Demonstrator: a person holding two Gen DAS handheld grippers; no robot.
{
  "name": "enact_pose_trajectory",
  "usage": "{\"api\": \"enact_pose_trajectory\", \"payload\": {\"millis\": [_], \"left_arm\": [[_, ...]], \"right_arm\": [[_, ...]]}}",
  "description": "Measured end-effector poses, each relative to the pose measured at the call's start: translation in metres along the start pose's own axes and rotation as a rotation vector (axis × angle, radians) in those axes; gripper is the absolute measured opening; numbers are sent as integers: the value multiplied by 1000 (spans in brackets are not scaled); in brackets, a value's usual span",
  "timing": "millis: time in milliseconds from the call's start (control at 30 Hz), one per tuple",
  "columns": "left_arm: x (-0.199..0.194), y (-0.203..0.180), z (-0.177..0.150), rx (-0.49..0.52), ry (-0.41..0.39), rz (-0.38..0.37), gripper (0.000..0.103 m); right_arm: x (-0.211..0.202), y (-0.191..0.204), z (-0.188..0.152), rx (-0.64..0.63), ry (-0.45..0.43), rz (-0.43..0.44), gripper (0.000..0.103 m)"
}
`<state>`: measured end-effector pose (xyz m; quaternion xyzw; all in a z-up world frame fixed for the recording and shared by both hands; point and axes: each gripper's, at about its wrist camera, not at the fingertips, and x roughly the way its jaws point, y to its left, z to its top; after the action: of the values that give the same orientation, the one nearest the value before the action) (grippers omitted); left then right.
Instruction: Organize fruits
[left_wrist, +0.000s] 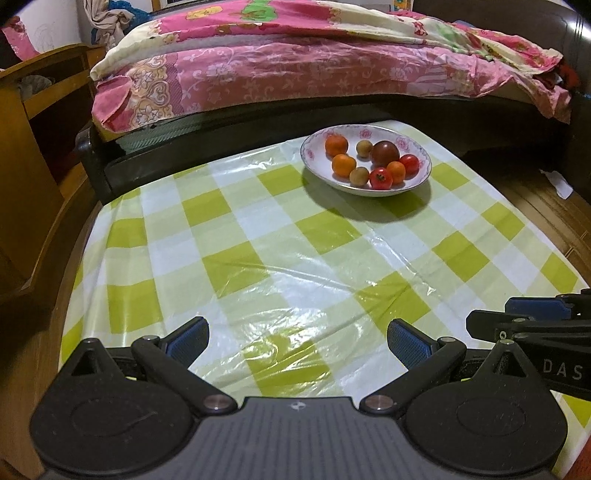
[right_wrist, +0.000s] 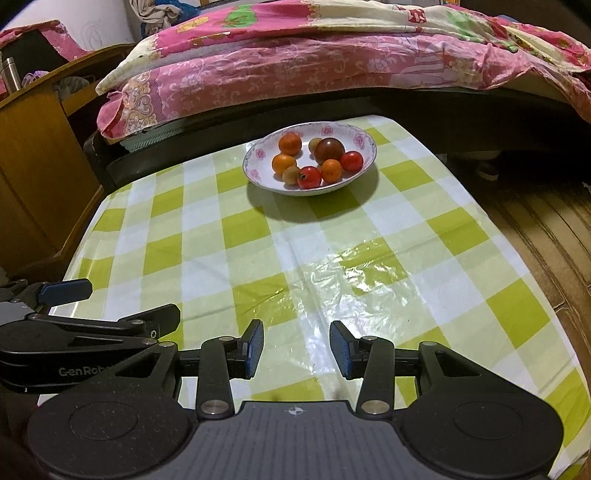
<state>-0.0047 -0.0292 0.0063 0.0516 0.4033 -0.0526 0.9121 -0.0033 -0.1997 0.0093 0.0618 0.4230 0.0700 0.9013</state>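
A: Jaws of left gripper (left_wrist: 297, 341) wide apart, of right gripper (right_wrist: 296, 349) narrower; both empty, well short of the fruits (left_wrist: 371, 160).

B: Fruits crowded in floral bowl (left_wrist: 317, 168) at bench (left_wrist: 229, 236) far edge. Risk: nudging neighbours, squashing a tomato (left_wrist: 381, 178).

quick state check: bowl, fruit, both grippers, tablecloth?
bowl: upright on the tablecloth, holding fruit
fruit: eight pieces, all inside the bowl
left gripper: open wide, empty
right gripper: open, narrower gap, empty
tablecloth: spread out, wrinkled, glossy
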Motion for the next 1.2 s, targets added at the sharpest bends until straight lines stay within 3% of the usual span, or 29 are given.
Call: {"api": "enact_pose_trajectory", "payload": {"millis": [1200], "left_arm": [[-4,0,-8,32,4,39,103]], "right_arm": [[-6,0,-14,16,27,2,41]]}}
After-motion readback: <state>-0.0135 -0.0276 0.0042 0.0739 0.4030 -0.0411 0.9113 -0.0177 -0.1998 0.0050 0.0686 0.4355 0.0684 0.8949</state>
